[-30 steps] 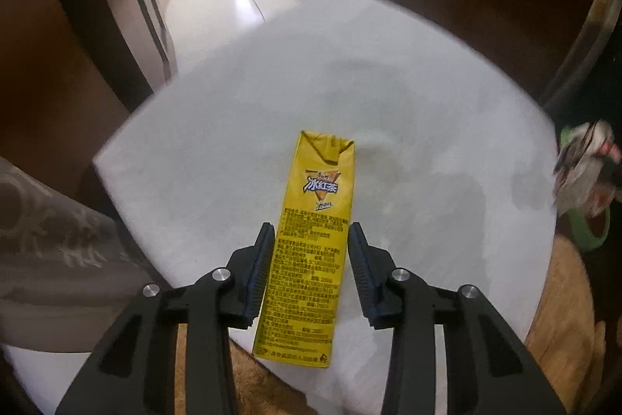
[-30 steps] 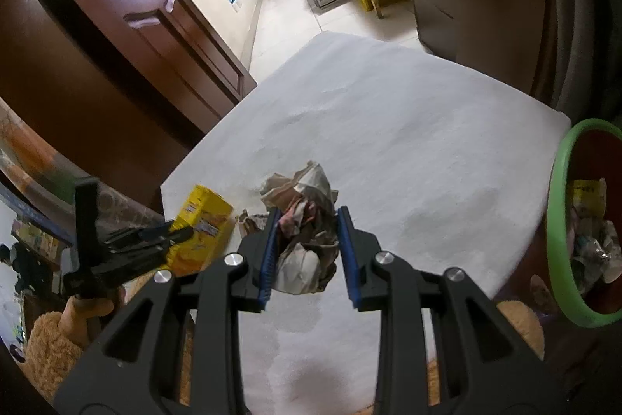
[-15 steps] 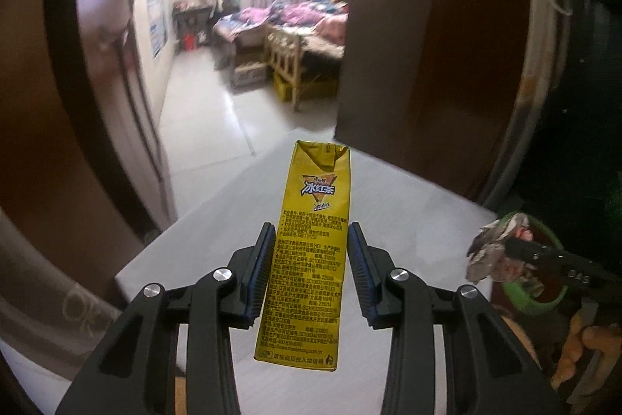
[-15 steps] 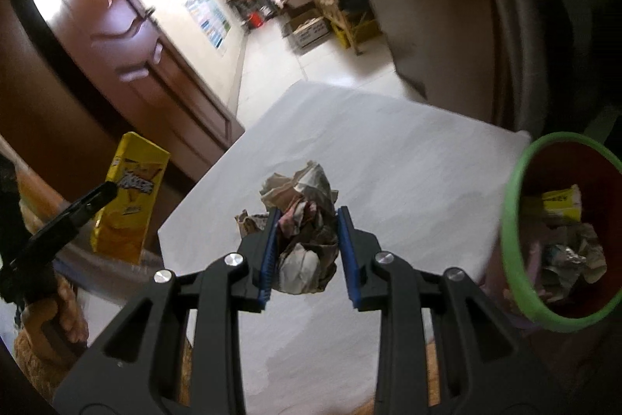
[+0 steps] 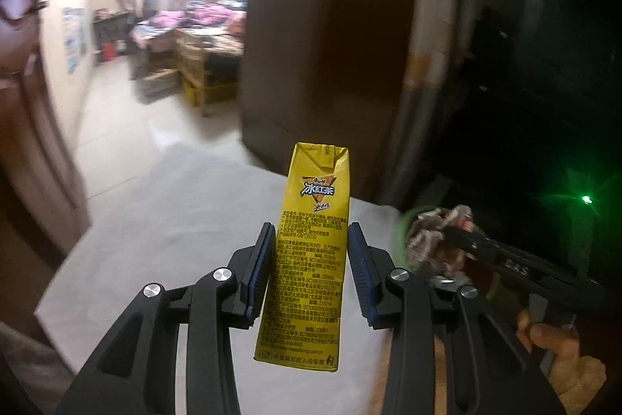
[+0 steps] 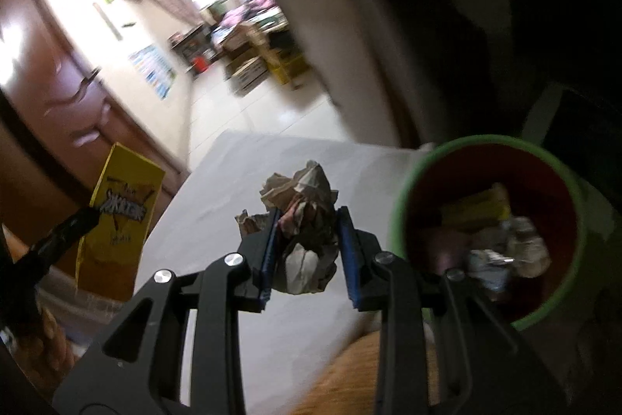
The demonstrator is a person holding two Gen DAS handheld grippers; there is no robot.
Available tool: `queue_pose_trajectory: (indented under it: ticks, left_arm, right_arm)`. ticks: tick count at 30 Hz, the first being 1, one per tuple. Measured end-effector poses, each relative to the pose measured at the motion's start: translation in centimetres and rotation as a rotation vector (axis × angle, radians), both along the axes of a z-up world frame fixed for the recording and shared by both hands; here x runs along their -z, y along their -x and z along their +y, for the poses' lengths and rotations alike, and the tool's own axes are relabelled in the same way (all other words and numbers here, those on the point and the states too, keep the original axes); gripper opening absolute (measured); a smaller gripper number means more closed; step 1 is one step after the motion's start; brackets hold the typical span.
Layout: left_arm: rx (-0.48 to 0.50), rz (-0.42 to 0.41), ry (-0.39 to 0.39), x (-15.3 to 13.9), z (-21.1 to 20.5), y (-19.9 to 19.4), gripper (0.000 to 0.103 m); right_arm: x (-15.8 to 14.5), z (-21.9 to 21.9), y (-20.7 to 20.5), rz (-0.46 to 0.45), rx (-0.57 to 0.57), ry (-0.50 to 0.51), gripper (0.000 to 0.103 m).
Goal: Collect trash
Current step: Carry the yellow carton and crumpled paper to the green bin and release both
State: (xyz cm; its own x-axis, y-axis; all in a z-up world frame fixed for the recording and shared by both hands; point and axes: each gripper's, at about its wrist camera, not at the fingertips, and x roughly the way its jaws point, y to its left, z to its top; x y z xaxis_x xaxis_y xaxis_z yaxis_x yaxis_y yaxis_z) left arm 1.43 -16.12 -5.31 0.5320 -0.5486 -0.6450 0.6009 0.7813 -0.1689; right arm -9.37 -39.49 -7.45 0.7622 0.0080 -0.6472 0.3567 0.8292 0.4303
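Your left claw (image 5: 309,273) is clamped on a yellow drink carton (image 5: 309,259), gripping it by its two long sides about halfway up. The carton stands upright between the blue pads (image 5: 259,271), its printed face toward the camera and its folded top uppermost. It hangs clear above the white-covered bench (image 5: 163,220), touching nothing else.

Your right claw (image 6: 307,249) is closed on a wad of crumpled paper (image 6: 305,220). The wad bulges above and below the pads and is lifted off the bench (image 6: 248,174). In the left wrist view the same wad (image 5: 435,232) appears at the tip of the right claw (image 5: 455,240), with your right hand (image 5: 563,356) on the handle behind it.

A bin with a green rim (image 6: 400,205) and a dark red inside sits just beside the right edge of the bench. It already contains a yellow carton (image 6: 478,205) and several pieces of crumpled rubbish (image 6: 513,251). The paper wad is near the bin's rim but to its left, not over the opening. From the right wrist view, the carton in your left claw (image 6: 120,205) is well to the left of the bin, across the bench. Both views are blurred at the edges.
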Motion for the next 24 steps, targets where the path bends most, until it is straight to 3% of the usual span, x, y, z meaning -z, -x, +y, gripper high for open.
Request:
queue_pose_trajectory:
  ticks: [11, 13, 14, 15, 17, 19, 21, 24]
  left_arm:
    - [0.218, 0.111, 0.073, 4.6, -13.4, 1.3, 0.036]
    - [0.256, 0.115, 0.076, 4.9, -15.5, 1.2, 0.037]
    - [0.268, 0.116, 0.074, 5.2, -15.9, 1.3, 0.044]
    - [0.279, 0.116, 0.068, 5.3, -16.4, 1.3, 0.059]
    - [0.277, 0.102, 0.059, 5.0, -16.9, 1.3, 0.074]
    - [0.265, 0.090, 0.081, 4.4, -16.1, 1.5, 0.079]
    - [0.235, 0.070, 0.094, 3.7, -14.7, 1.7, 0.091]
    - [0.174, 0.026, 0.097, 2.5, -12.6, 1.5, 0.093]
  right_arm:
    - [2.0, -9.2, 4.6, 0.075, 0.218, 0.004, 0.031]
    - [2.4, -10.0, 5.0, 0.087, 0.242, 0.007, 0.036]
    - [2.5, -10.3, 5.2, 0.091, 0.256, 0.010, 0.044]
    - [2.6, -10.6, 5.3, 0.093, 0.277, 0.015, 0.053]
    - [2.7, -11.0, 5.5, 0.097, 0.302, 0.016, 0.064]
    - [2.7, -11.1, 5.7, 0.102, 0.325, 0.019, 0.071]
    - [2.6, -10.9, 5.8, 0.099, 0.337, 0.024, 0.085]
    - [1.4, -9.3, 5.3, 0.061, 0.326, 0.060, 0.095]
